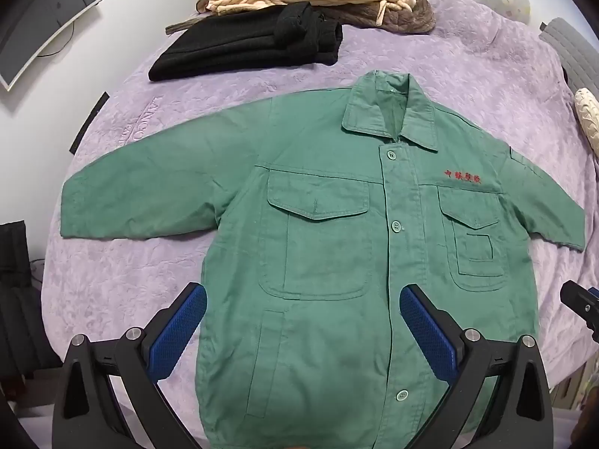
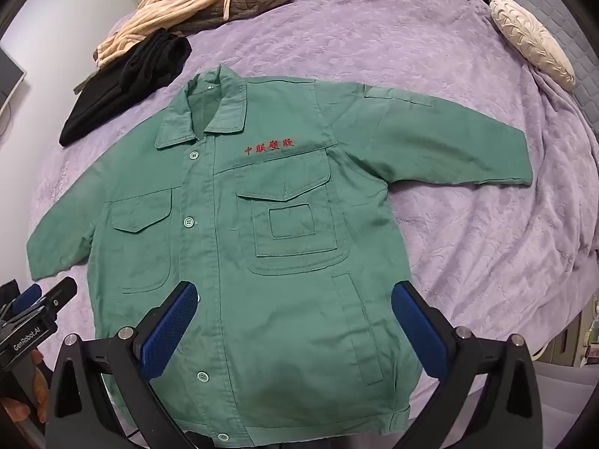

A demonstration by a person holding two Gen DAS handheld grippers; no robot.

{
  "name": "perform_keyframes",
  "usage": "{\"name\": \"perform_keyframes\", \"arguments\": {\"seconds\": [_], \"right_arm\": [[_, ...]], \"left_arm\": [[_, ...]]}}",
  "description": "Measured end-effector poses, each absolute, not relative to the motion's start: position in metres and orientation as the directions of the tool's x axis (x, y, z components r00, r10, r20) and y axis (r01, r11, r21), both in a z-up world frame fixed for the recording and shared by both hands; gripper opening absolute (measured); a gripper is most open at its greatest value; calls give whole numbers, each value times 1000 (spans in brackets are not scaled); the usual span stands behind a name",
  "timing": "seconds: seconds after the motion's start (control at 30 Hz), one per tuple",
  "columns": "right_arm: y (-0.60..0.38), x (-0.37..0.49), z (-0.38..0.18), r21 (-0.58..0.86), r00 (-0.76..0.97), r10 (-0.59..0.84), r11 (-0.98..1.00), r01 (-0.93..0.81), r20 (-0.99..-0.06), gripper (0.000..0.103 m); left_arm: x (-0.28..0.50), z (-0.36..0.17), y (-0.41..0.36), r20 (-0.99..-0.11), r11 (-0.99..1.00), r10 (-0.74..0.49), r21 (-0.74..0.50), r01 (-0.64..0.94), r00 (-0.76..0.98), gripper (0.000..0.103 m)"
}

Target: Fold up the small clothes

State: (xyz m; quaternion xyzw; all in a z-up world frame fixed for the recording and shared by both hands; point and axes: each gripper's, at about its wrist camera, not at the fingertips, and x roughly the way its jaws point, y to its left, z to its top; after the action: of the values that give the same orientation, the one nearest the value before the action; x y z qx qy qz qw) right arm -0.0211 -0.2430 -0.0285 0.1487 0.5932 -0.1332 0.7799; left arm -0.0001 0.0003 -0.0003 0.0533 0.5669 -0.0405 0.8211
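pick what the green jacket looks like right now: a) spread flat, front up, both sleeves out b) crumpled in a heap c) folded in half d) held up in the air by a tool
a: the green jacket lies flat on the purple blanket, buttons and pockets up, sleeves out to each side; both tools hover open above it.

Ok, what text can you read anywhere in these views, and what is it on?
"GenRobot.AI": white print on the left gripper body, right wrist view.
Four red embroidered Chinese characters on the green jacket, above its chest pocket; they begin "中", the rest is too blurred to read.
"LANCO...": embossed in the purple bedspread, cut off by the sleeve.
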Motion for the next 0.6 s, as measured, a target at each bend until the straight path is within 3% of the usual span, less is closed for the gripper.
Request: {"name": "perform_keyframes", "arguments": {"seconds": [0.13,0.6], "right_arm": [[-247,-22,-28,76,267,-30,922,379,-963,103],[-236,-12,-24,59,271,-40,936,346,-962,103]], "left_arm": [[-3,0,8,-944,988,-77,-30,149,322,103],[-2,0,-10,-955,988,-7,40,151,298,103]]}}
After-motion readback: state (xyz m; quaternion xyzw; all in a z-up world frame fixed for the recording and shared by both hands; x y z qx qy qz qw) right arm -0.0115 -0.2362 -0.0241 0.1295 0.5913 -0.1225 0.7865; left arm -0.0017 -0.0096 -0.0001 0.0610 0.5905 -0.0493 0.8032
